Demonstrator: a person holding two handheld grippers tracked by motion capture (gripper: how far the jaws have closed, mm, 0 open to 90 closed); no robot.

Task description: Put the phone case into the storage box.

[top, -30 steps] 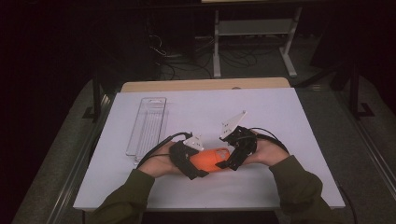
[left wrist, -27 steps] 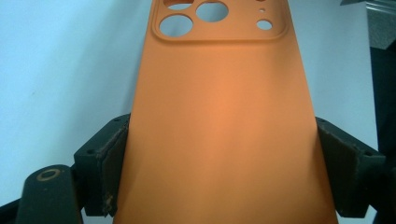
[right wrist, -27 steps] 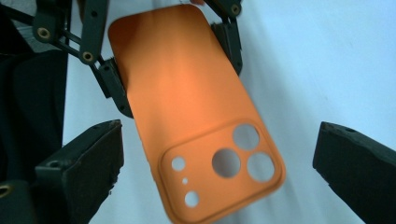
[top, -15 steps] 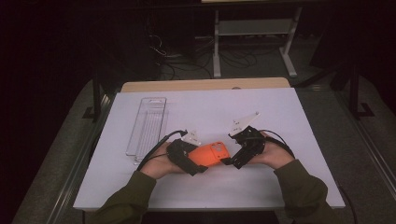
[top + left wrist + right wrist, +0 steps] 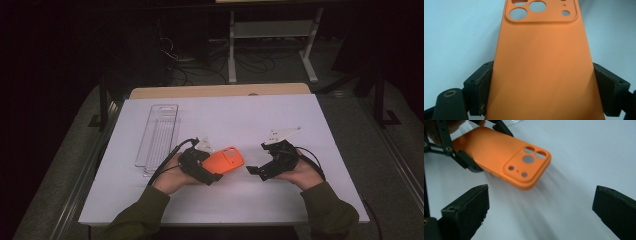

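Between left tool (image 5: 216, 175) pads, orange phone case (image 5: 224, 160), clamped.

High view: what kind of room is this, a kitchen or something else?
Probably a lab or workshop, not a kitchen: a white-topped table in a dark room, loose cables on the floor behind it, and a metal stand at the back.

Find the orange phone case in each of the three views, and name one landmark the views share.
High view: orange phone case lies low centre, between the two hands.
Left gripper view: it fills the middle, clamped by the left tongs.
Right gripper view: upper left, beyond the open right tongs.
Shared landmark: the case's camera cut-outs.
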